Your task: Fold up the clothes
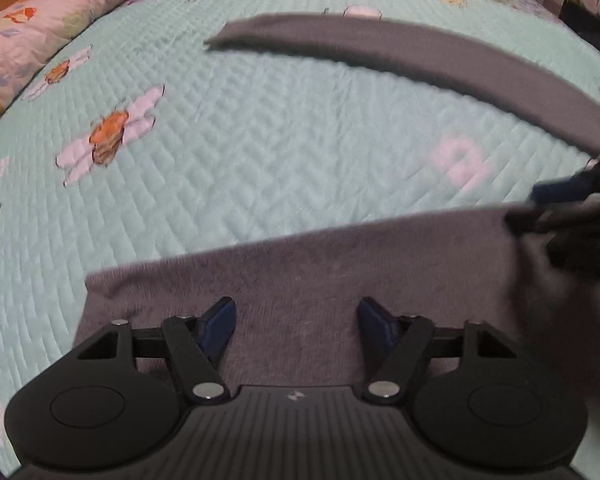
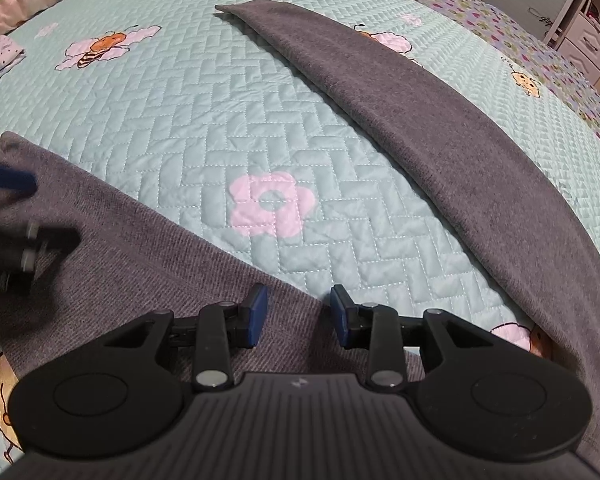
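A: Where is the garment lying?

B: The grey garment (image 2: 440,120) is spread on the quilt (image 2: 204,120), which is pale green with bees and flowers stitched in. One long strip of it runs from the far middle down to the right. A second part (image 1: 340,264) lies near the cameras, its straight edge crossing from left to right.

A: And the grippers?

B: The left gripper (image 1: 296,322) hangs over that near part, jaws spread wide, nothing between the pads. The right gripper (image 2: 298,314) sits at the near edge of the cloth with its jaws partly apart. Fabric lies below the gap, but I cannot tell whether the pads touch it.

A: How much open room is there?

B: A broad wedge of bare quilt lies between the two grey parts, with a pink flower (image 2: 272,204) in the middle of it. More bare quilt stretches off to the left.

A: What borders the bed?

B: A pink patterned pillow (image 1: 40,28) at the far left, and white drawers (image 2: 584,36) at the far right.
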A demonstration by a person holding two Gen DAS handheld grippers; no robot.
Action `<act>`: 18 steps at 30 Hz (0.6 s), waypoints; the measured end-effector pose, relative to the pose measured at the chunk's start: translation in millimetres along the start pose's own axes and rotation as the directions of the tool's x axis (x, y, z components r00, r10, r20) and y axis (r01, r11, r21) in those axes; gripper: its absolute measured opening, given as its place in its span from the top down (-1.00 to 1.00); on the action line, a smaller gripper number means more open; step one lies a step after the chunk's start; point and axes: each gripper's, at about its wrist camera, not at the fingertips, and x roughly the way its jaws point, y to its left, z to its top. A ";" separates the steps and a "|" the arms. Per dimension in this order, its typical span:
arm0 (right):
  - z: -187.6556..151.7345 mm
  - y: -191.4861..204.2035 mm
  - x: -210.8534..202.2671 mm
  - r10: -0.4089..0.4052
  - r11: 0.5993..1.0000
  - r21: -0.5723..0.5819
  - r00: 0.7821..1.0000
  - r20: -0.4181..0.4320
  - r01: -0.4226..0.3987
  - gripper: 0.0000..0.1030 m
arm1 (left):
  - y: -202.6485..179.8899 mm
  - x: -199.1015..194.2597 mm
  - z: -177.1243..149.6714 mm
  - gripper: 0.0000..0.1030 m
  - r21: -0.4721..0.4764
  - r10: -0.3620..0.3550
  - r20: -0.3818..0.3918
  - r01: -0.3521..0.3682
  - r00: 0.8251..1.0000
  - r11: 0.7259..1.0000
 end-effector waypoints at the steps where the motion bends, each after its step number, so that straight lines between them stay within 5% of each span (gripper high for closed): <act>1: -0.8 -3.3 -0.9 0.010 1.000 0.027 1.000 0.010 -0.010 0.29 | 2.4 4.0 -3.2 -0.65 0.002 0.000 0.002 0.000 1.000 1.000; 4: -9.6 -25.1 -13.6 0.081 0.977 0.190 0.993 0.089 -0.097 0.29 | 12.5 5.2 11.3 -0.53 -0.039 0.086 0.055 -0.084 0.995 0.996; 7: -42.9 -55.5 -49.7 0.150 0.917 0.329 0.958 0.245 -0.228 0.29 | 25.9 -11.2 17.8 -0.26 -0.084 0.167 0.099 -0.159 0.981 0.984; 12: -142.6 -100.7 -112.5 0.088 0.802 0.523 0.924 0.372 -0.287 0.28 | 66.3 -64.5 -24.1 -0.29 -0.249 -0.045 0.108 0.071 0.993 0.966; 18: -275.0 -132.6 -159.6 0.013 0.601 0.745 0.936 0.352 -0.289 0.24 | 62.9 -63.9 -105.9 -0.29 -0.441 -0.269 0.033 0.256 0.962 0.860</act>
